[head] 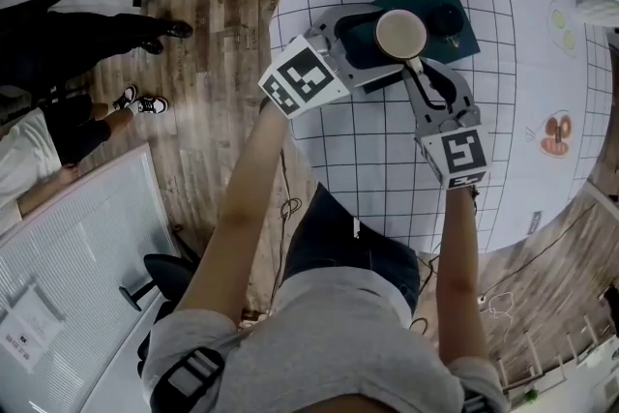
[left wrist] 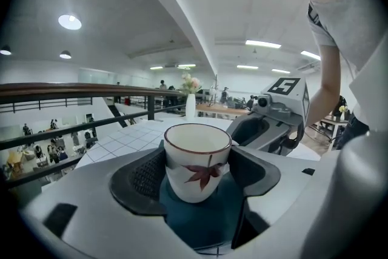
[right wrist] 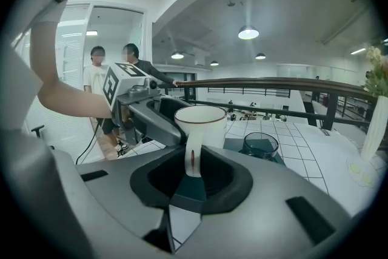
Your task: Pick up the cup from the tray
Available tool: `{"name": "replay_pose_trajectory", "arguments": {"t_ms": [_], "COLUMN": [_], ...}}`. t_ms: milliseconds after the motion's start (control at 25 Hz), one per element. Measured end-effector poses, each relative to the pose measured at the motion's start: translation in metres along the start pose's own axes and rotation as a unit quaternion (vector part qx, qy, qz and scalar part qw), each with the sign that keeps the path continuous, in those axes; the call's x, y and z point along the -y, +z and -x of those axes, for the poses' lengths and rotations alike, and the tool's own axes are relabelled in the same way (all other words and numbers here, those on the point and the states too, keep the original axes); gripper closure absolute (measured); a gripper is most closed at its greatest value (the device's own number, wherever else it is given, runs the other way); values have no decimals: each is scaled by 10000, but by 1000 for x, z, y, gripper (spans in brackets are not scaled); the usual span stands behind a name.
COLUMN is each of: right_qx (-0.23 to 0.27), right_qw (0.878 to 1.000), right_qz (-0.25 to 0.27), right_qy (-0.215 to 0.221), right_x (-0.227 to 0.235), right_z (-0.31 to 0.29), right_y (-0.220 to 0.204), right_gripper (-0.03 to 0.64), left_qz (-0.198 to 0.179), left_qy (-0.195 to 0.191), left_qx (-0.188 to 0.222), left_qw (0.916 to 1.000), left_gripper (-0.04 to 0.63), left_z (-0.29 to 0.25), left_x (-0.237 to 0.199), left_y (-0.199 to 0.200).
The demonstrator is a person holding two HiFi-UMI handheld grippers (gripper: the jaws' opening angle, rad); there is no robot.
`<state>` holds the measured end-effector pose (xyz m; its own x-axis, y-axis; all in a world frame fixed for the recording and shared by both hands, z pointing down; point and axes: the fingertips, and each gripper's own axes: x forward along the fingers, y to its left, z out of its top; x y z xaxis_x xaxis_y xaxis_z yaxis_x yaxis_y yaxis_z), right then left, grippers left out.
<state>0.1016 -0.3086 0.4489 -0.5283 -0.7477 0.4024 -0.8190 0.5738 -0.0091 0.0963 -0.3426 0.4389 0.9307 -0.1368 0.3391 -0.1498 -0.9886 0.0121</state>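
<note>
The left gripper (left wrist: pixel 197 186) stands wide open, its pads bracketing the cup (head: pixel 400 34) without squeezing, probably as a guard. The right gripper (right wrist: pixel 193 176) pinches the cup's handle, bearing it above the teal tray (head: pixel 466 36).

White leaf-painted cup (left wrist: pixel 197 161) — upright on teal tray (head: pixel 462 39)

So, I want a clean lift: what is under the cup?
The cup stands on the dark teal tray, which lies on the white gridded table. The spot right beneath its base is covered by the cup itself, so nothing there can be seen.
</note>
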Motion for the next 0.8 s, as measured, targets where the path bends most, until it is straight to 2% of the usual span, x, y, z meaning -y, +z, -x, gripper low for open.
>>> {"name": "replay_pose_trajectory", "arguments": {"t_ms": [280,480,600,800], "right_qx": [132,365,281,437], "right_qw": [9998,9993,9994,9982], "right_qz": [-143,118,187,400], "right_qy": [-78,-39,-61,-29], "right_x": [-3,-10,-16,-30], "right_z": [7,19,31,52], "right_y": [6,30,33,42], "right_gripper": [558,559,558,558], "left_qz": [-125,-160,-206,-229], "left_qy": [87,176,221,227], "left_qx": [86,287,350,415], "left_qw": [9998,9993,9989,9986], "left_gripper": [261,261,261,261], "left_z": [6,16,22,29], "left_x": [5,13,23,46], "left_y": [11,29,38,48]}}
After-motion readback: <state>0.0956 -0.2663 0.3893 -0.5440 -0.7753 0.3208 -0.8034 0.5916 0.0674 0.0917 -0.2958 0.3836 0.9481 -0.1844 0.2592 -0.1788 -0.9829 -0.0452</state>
